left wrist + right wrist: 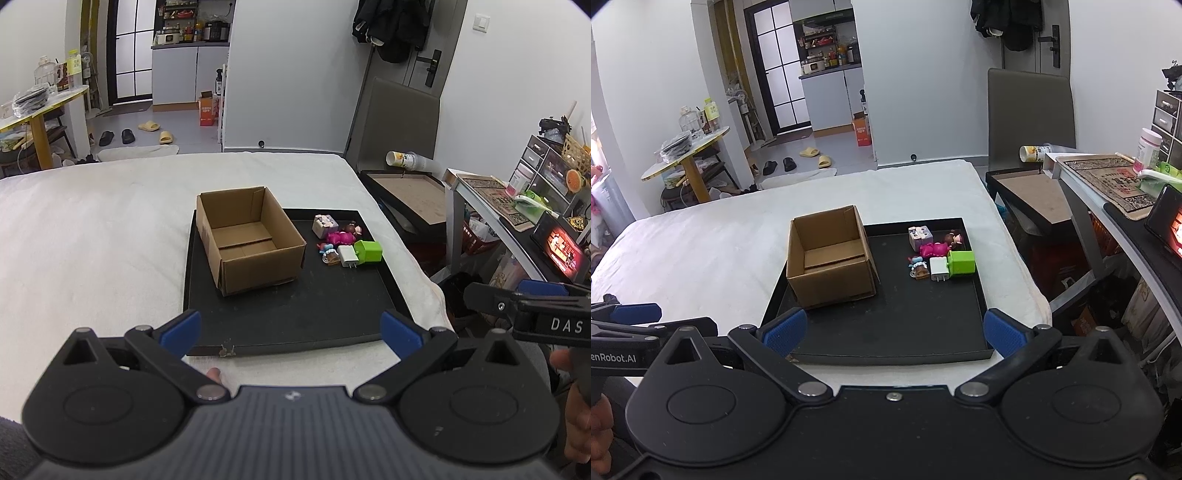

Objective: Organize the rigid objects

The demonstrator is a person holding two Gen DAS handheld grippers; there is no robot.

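Lying flat, the white charger (939,268) aims its prongs toward both cameras; both grippers' fingers spread wide.

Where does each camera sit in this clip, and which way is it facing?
Left wrist: on the left hand-held gripper, open, facing forward over the black tray; the right hand-held gripper and a hand show at the right edge.
Right wrist: on the right hand-held gripper, open, facing the same tray; the left hand-held gripper shows at the left edge.
Shared: tray, open cardboard box, green block, white charger and small toys, on a white cover.
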